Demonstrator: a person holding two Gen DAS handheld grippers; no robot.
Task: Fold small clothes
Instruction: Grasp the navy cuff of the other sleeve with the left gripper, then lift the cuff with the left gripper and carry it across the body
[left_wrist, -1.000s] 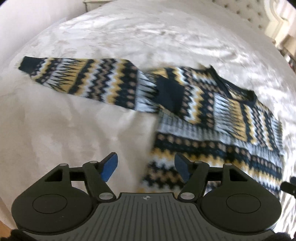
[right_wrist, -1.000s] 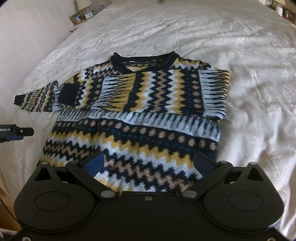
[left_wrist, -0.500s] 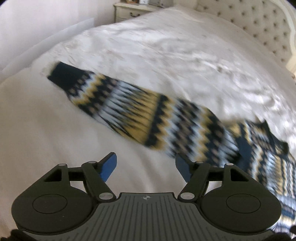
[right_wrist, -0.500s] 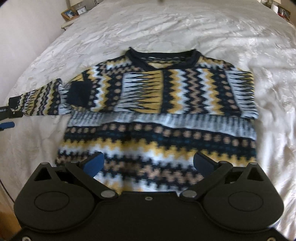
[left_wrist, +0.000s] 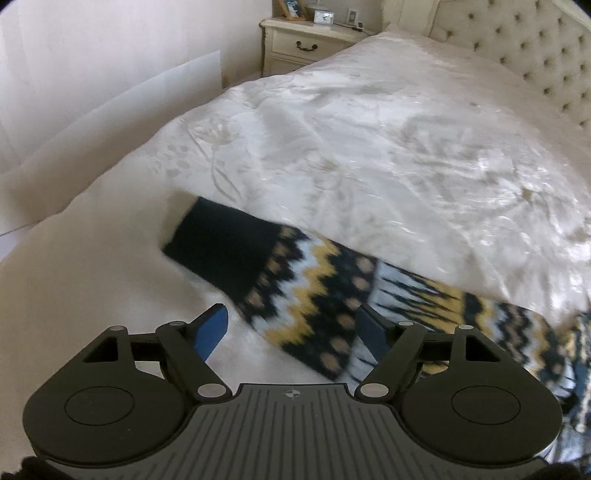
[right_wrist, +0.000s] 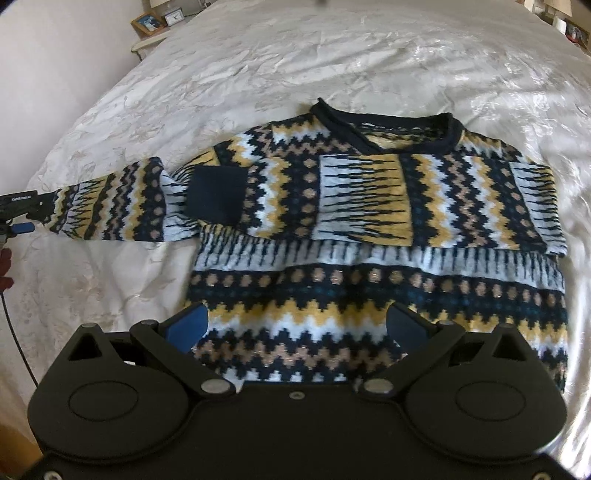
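A small patterned sweater (right_wrist: 369, 229) in navy, yellow, white and tan lies flat on the white bed (right_wrist: 295, 55). Its right sleeve is folded across the chest; its left sleeve (right_wrist: 110, 206) stretches out to the left. In the left wrist view that sleeve (left_wrist: 314, 295) runs diagonally, with its navy cuff (left_wrist: 221, 247) at the far end. My left gripper (left_wrist: 291, 328) is open just above the sleeve near the cuff, and also shows at the left edge of the right wrist view (right_wrist: 18, 214). My right gripper (right_wrist: 295, 325) is open above the sweater's hem.
A cream nightstand (left_wrist: 306, 44) with a clock and a photo frame stands beyond the bed's far left corner. A tufted headboard (left_wrist: 535, 48) runs along the far right. A white wall (left_wrist: 92, 55) borders the bed's left side.
My left gripper has swung left along the outstretched sleeve to its cuff end and come closer to it. My right gripper has shifted slightly left over the hem. Both stayed open.
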